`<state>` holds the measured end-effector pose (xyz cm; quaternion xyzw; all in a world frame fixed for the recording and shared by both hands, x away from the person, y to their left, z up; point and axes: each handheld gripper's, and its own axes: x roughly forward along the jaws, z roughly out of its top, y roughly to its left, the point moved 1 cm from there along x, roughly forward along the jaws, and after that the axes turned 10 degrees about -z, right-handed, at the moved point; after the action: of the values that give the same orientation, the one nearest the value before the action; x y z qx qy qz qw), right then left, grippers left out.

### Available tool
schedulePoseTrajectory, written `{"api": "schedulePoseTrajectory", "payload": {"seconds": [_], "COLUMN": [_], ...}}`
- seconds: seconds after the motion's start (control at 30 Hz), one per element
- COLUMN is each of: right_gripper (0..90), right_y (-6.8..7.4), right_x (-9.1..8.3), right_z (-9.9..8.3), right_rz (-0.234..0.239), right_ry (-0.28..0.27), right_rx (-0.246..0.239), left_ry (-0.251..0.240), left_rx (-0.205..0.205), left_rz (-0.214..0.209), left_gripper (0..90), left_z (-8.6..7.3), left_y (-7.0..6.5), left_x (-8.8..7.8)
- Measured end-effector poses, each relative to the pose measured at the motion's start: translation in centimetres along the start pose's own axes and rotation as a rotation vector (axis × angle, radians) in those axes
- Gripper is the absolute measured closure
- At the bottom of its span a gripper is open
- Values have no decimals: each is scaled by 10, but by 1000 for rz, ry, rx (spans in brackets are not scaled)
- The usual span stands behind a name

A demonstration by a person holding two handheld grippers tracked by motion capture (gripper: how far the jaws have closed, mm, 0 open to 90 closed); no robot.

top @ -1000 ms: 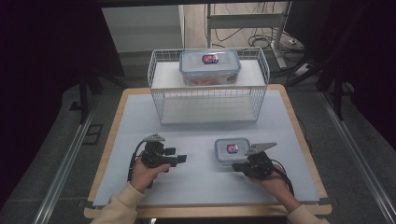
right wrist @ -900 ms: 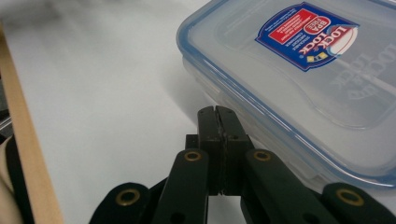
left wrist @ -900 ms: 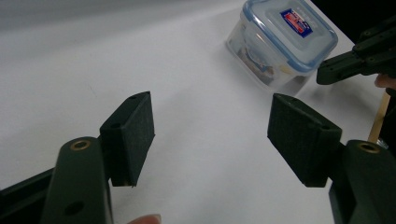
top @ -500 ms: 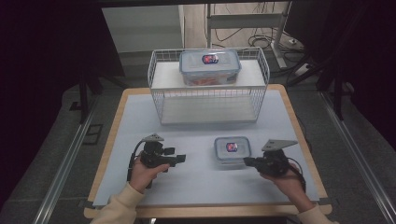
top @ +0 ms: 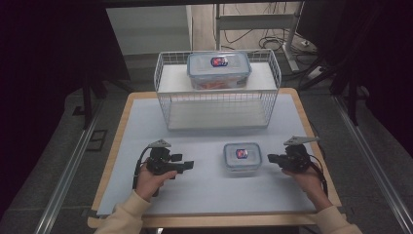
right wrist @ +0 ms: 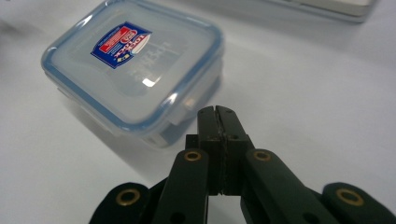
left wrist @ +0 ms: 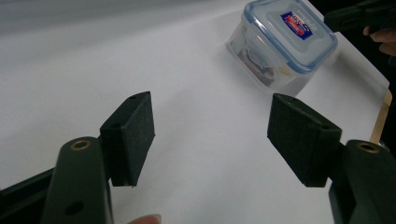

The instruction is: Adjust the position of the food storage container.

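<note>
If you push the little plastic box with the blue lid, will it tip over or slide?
The small clear plastic box with the blue-rimmed lid sits low and flat, so it would probably slide, not tip. Its smooth walls look slippery. It seems stiff, so it likely won't squash.

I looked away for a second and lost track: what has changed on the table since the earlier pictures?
The right hand-held gripper, jaws shut and empty, has drawn back to the right, off the small lidded container, which now sits clear of it on the table. The left hand-held gripper stayed put with open jaws. The wire basket and the large container on it are unchanged.
</note>
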<state>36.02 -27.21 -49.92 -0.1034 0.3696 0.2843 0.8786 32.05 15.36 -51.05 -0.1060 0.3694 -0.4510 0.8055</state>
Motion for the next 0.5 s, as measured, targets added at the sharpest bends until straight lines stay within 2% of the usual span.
{"api": "schedulePoseTrajectory", "payload": {"seconds": [0.07, 0.13, 0.5], "right_gripper": [897, 897, 898], "right_y": [7, 8, 15], "right_x": [7, 9, 12], "right_z": [2, 2, 7], "right_rz": [-28, -32, -36], "right_ry": [21, 24, 18], "right_rx": [-30, -40, -31], "left_ry": [0, -4, -14], "left_rx": [2, 1, -8], "left_rz": [0, 2, 6], "left_gripper": [315, 315, 316], "left_z": [0, -1, 0], "left_y": [0, 0, 2], "left_x": [-1, -2, -5]}}
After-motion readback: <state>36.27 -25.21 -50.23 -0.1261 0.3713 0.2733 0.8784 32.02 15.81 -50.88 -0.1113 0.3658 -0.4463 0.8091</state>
